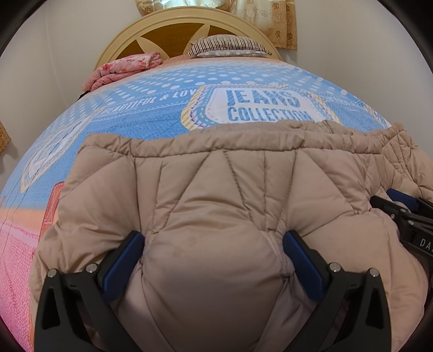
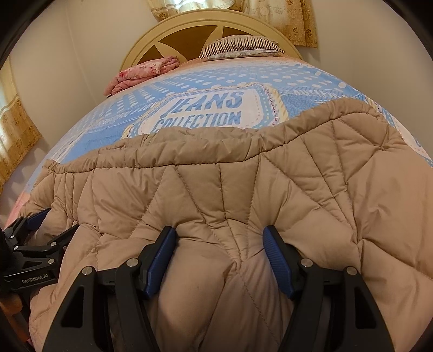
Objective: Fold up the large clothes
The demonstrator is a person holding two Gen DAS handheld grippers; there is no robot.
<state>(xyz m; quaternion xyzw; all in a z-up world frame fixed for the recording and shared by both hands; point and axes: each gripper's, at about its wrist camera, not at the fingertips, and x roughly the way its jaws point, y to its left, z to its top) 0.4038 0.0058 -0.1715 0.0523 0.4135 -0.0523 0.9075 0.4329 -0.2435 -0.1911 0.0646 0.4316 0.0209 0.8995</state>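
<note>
A beige quilted puffer coat (image 1: 216, 189) lies across the near part of the bed, its far hem toward the headboard; it also fills the right wrist view (image 2: 243, 195). My left gripper (image 1: 213, 243) is shut on a thick bunched fold of the coat, blue pads (image 1: 124, 265) pressing in from both sides. My right gripper (image 2: 219, 241) is shut on another thick fold of the coat. The right gripper shows at the right edge of the left wrist view (image 1: 406, 214); the left gripper shows at the left edge of the right wrist view (image 2: 35, 238).
The bed has a blue dotted cover (image 1: 151, 108) printed "JEANS COLLECTION". A folded pink floral blanket (image 1: 121, 67) and a striped pillow (image 1: 227, 46) lie by the cream headboard (image 1: 189, 21). Walls close both sides; curtains (image 2: 16, 135) hang left and behind.
</note>
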